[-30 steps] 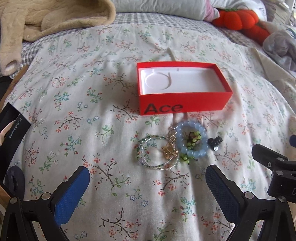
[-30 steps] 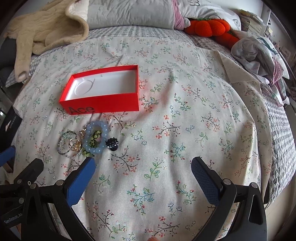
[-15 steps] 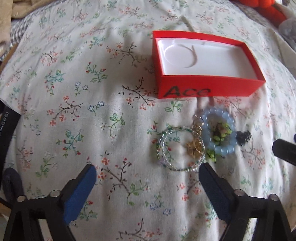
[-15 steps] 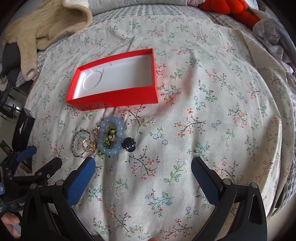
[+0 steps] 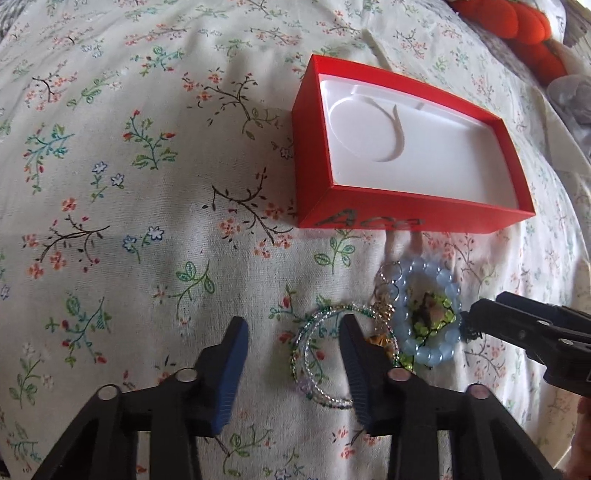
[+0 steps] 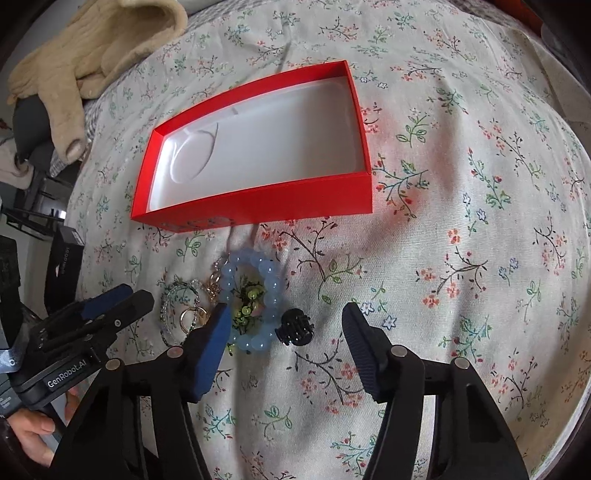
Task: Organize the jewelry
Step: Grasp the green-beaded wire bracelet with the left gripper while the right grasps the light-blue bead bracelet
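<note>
A red box [image 5: 373, 212] [image 6: 295, 201] with a white, empty inside lies open on the floral bedspread. In front of it lies a jewelry pile: a green beaded bangle [image 5: 314, 343] [image 6: 173, 295], gold rings [image 6: 192, 315], a pale blue bead bracelet [image 5: 443, 280] [image 6: 266, 273] around a green beaded piece [image 5: 430, 312], and a small black hair claw [image 6: 295, 326]. My left gripper [image 5: 293, 332] is open, low over the bangle's left side. My right gripper [image 6: 284, 321] is open, its fingers on either side of the black claw and the blue bracelet's edge.
A beige knitted garment [image 6: 92, 51] lies at the far left of the bed. An orange plush pumpkin [image 5: 517, 26] sits at the far right. A black box [image 6: 68, 254] stands off the bed's left edge. The floral bedspread [image 6: 461, 221] stretches to the right.
Both grippers have moved forward and down toward the jewelry pile. Their jaws have narrowed but remain open. The jewelry and box have not moved.
</note>
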A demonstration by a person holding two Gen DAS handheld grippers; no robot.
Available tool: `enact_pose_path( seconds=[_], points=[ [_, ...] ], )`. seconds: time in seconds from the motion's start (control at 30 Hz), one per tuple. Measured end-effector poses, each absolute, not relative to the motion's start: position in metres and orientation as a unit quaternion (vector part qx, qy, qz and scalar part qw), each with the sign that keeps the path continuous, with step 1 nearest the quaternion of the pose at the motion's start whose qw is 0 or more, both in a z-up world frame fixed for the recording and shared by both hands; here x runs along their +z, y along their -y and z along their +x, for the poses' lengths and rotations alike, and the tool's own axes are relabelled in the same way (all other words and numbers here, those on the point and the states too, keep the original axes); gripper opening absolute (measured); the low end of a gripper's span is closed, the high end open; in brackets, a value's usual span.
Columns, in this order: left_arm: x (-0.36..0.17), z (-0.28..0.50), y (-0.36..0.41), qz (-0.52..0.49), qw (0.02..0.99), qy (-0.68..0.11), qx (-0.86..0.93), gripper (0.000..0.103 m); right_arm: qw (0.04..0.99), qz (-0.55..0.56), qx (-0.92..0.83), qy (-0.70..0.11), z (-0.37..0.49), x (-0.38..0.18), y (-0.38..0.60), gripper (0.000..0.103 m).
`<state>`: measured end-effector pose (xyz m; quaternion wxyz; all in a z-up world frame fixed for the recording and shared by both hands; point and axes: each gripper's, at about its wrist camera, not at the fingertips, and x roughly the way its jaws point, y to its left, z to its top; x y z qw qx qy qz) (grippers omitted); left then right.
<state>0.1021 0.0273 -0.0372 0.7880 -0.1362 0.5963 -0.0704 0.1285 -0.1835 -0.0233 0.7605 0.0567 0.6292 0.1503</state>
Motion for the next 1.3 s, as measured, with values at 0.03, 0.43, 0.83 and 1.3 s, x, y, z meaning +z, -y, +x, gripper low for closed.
enact_pose_path(
  seconds=[0.03,0.43,0.83,1.3],
  points=[
    [-0.04,0.103,-0.03,-0.143,0.784,-0.6,-0.074,0.029,0.76,0.058,0.152,-0.629,0.131,-0.024,0.182,0.055],
    [-0.063,0.111,-0.031,-0.15,0.752,-0.636,-0.093,0.009,0.761,0.048,0.154,-0.628,0.142,-0.03,0.169,0.042],
    [-0.067,0.111,0.009,-0.073,0.764,-0.636,-0.077,0.002,0.765,0.005,0.136,-0.63,0.147,-0.047,0.161,0.026],
    [-0.03,0.08,0.009,-0.084,0.806,-0.581,-0.07,0.0,0.791,0.029,0.163,-0.589,0.127,-0.008,0.174,0.012]
  ],
)
